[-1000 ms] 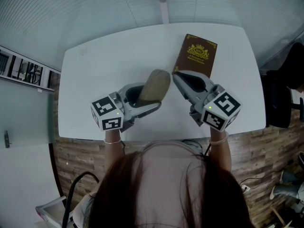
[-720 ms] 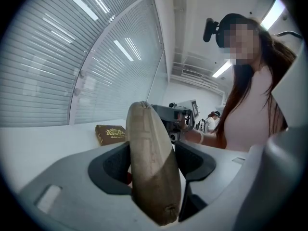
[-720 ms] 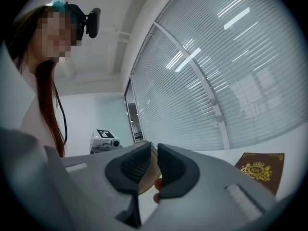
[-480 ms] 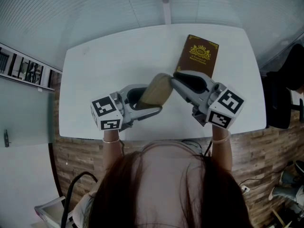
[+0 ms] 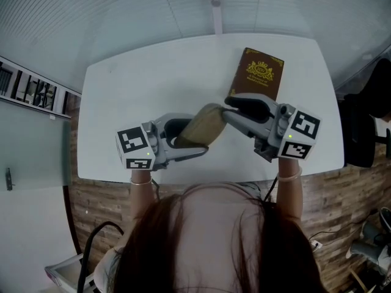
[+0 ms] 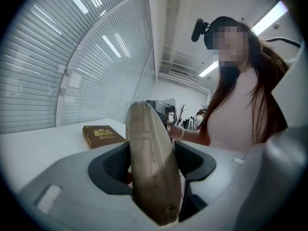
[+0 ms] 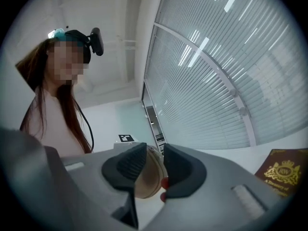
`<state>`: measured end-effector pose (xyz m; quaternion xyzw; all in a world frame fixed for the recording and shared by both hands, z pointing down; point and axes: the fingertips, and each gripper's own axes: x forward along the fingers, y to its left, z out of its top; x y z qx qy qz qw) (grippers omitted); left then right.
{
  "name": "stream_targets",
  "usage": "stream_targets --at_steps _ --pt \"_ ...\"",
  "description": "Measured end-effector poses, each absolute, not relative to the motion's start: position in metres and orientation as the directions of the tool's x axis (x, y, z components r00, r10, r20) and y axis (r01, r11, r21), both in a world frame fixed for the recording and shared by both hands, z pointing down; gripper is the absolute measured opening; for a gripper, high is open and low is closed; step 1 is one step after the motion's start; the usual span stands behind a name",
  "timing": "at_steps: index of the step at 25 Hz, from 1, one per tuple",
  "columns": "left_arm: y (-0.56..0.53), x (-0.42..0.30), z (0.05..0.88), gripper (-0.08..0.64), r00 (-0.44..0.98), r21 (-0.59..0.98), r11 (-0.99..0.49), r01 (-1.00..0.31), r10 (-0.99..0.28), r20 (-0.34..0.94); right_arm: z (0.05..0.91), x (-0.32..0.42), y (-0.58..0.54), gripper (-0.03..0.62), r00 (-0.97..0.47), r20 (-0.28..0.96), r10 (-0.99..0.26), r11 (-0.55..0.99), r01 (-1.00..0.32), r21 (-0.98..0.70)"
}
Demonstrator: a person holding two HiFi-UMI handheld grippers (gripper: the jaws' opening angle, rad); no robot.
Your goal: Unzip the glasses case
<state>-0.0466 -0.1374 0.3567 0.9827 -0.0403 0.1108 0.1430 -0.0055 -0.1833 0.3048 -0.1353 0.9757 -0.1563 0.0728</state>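
- A slip is judged the main risk: the glasses case (image 6: 150, 167) is clamped only across its smooth, rounded flanks, so a hard pull on the zip could twist it or draw it out of the left gripper (image 6: 154, 163).
- A missed grab is also possible: no zip pull can be made out, so the fabric edge could be caught instead.
- The left fingers (image 6: 111, 165) are pressed against both sides of the case, which fills the gap between them.
- The right fingers (image 7: 182, 170) are set narrowly apart. The rounded end of the case is seen just beyond their tips, and nothing is seen pinched by the right gripper (image 7: 155, 166).
- The case is held tilted above the tabletop (image 5: 140, 84), its upper end at the right gripper.
- A brown book (image 5: 259, 72) is left flat on the tabletop, beyond both grippers.
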Motion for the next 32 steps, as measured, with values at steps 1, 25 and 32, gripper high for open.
stream_targets --at_steps 1,25,32 --pt "-0.137 -0.047 0.356 0.287 0.973 0.275 -0.956 -0.101 -0.037 0.228 0.304 -0.006 -0.184 0.104 -0.956 -0.106 -0.273 0.917 -0.226 -0.330" --pt "-0.147 -0.054 0.363 0.284 0.989 0.384 -0.922 -0.054 0.005 0.150 0.316 -0.007 -0.194 0.006 -0.977 -0.095 -0.189 0.924 -0.144 -0.354" --pt "-0.153 -0.058 0.359 0.279 0.996 0.404 -0.911 -0.077 -0.049 0.079 0.315 -0.008 -0.201 0.005 -0.964 -0.103 -0.246 0.919 -0.198 -0.340"
